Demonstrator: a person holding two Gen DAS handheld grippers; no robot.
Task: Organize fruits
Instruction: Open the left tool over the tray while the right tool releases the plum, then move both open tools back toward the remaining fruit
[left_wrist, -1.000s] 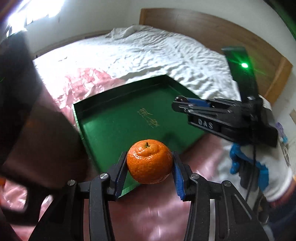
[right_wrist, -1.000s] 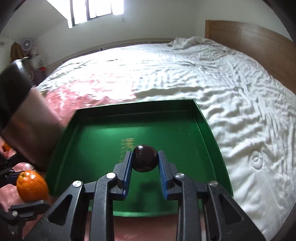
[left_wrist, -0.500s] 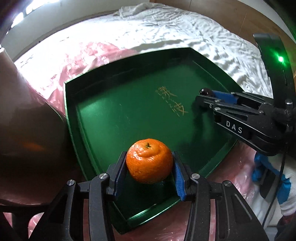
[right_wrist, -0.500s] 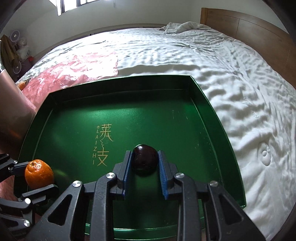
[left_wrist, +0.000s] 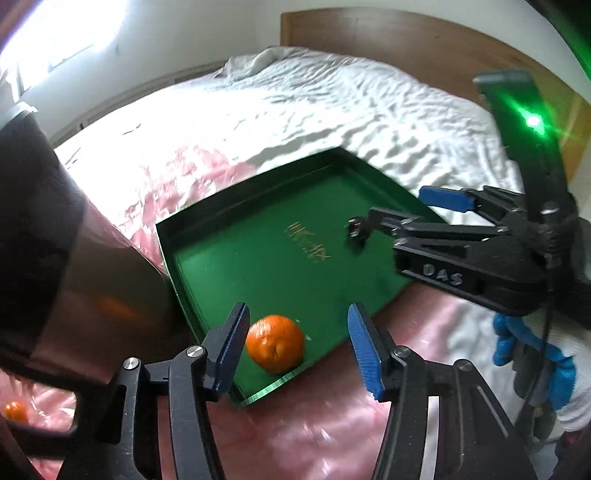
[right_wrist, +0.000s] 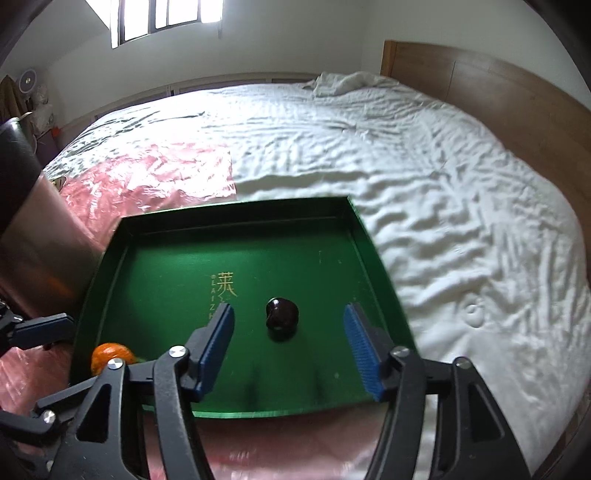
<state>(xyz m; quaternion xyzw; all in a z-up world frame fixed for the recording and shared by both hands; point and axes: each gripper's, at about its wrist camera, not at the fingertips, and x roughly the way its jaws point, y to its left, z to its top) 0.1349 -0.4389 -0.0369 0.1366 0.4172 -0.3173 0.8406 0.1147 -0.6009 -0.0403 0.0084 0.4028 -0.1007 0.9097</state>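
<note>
A green tray (left_wrist: 266, 266) (right_wrist: 166, 277) lies on the bed. An orange mandarin (left_wrist: 275, 343) rests in its near left corner; it also shows in the right wrist view (right_wrist: 109, 354). My left gripper (left_wrist: 295, 343) is open, its pads either side of the mandarin without touching it. A dark round fruit (right_wrist: 282, 314) sits on the tray floor. My right gripper (right_wrist: 290, 343) is open above it and holds nothing. The right gripper also shows in the left wrist view (left_wrist: 399, 218).
A shiny metal container (left_wrist: 74, 266) (right_wrist: 33, 236) stands left of the tray. Another mandarin (left_wrist: 14, 411) lies at the lower left. Pink plastic sheet (left_wrist: 314, 435) covers the near bed. White bedding (right_wrist: 424, 166) and a wooden headboard (right_wrist: 498, 99) lie beyond.
Both grippers have opened. The mandarin and the dark fruit have dropped from the pads onto the tray, and both grippers have pulled back and up.
</note>
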